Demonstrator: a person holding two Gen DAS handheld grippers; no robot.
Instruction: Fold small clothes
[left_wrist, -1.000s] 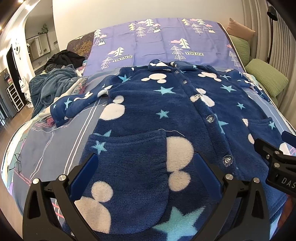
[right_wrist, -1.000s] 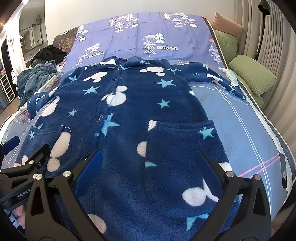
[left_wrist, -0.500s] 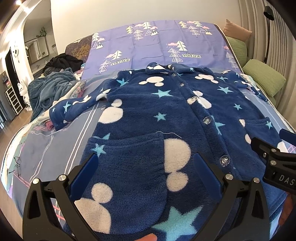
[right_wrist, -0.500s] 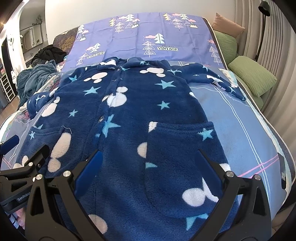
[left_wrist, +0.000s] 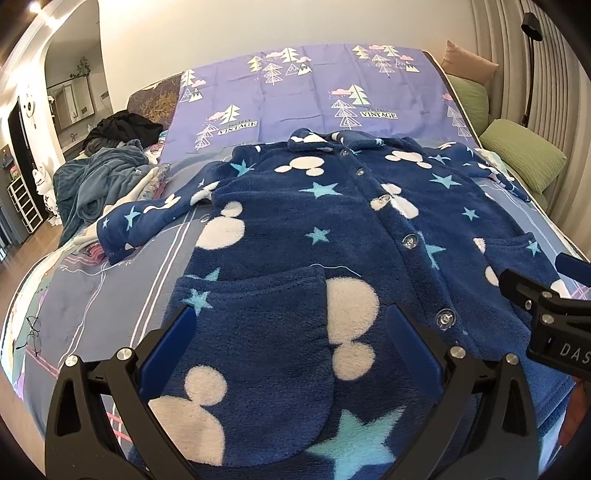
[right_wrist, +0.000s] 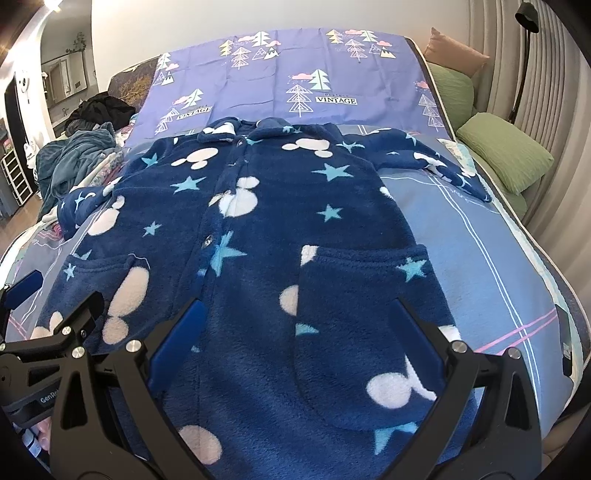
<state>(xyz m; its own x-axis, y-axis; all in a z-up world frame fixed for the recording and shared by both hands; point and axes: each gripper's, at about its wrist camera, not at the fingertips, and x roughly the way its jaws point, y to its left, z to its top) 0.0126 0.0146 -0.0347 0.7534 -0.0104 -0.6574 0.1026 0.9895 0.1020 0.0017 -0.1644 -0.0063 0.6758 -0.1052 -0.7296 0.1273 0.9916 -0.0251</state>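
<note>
A small navy fleece button-up coat (left_wrist: 332, 236) with white mouse heads and blue stars lies flat and face up on the bed, collar far, both sleeves spread out. It also shows in the right wrist view (right_wrist: 280, 236). My left gripper (left_wrist: 290, 347) is open and empty, just above the coat's lower left pocket near the hem. My right gripper (right_wrist: 295, 343) is open and empty above the lower right pocket. Each gripper shows at the edge of the other's view.
The bed carries a grey-blue striped sheet (right_wrist: 480, 251) and a purple tree-print cover (left_wrist: 306, 96) at the far end. A heap of teal and black clothes (left_wrist: 99, 173) lies far left. Green pillows (right_wrist: 506, 155) line the right edge. Glasses (left_wrist: 31, 332) lie near left.
Both grippers have drawn back slightly toward the coat's hem and stayed open. The coat has not moved.
</note>
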